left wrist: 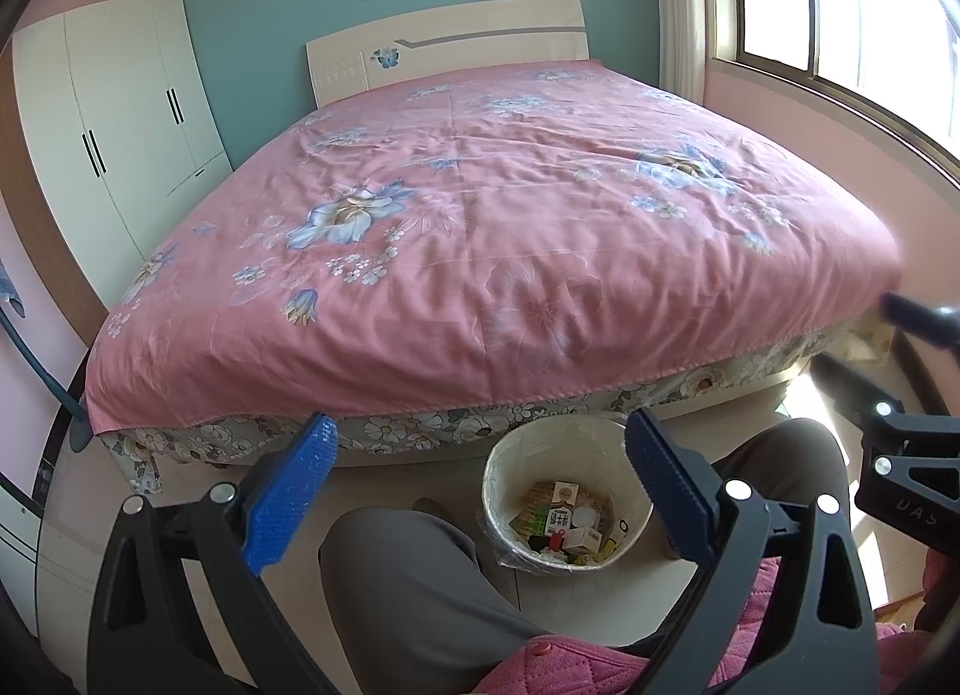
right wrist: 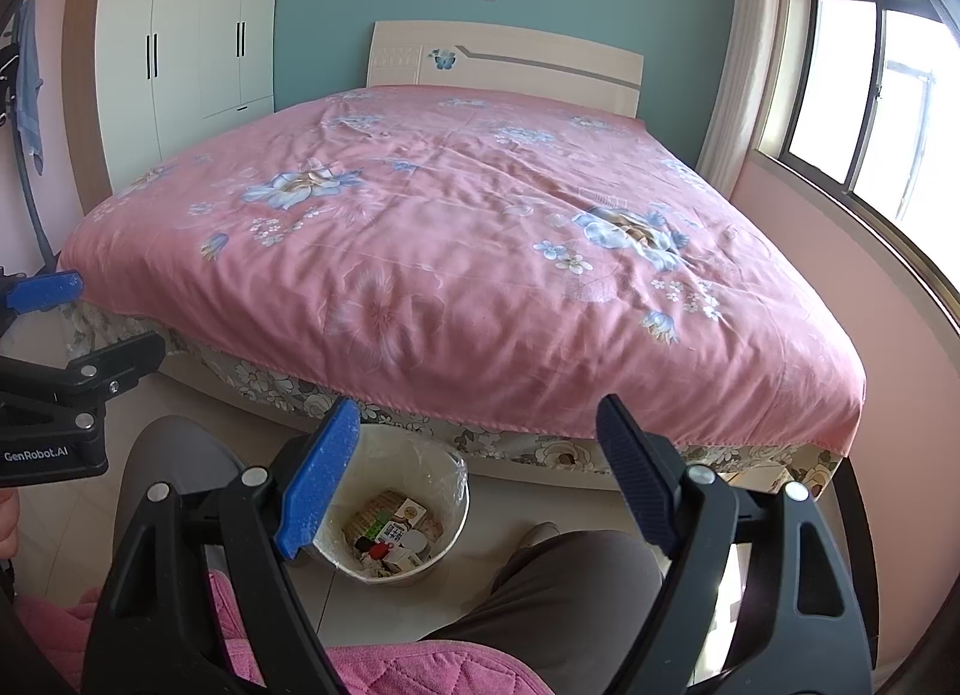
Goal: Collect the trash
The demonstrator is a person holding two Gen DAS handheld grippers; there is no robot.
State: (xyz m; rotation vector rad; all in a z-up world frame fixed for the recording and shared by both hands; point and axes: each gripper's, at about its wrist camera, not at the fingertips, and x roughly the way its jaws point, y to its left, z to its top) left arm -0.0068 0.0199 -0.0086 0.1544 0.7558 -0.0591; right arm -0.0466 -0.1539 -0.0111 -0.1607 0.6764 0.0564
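Left wrist view: left tongs released, nothing between them; bin with trash on floor between knees, before bed. Right wrist view: right tongs released, empty, above bin.

left tongs open, right tongs open

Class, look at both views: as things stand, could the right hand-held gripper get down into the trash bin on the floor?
Probably yes: the right hand-held gripper is open and empty, and the trash bin stands uncovered between the person's knees.
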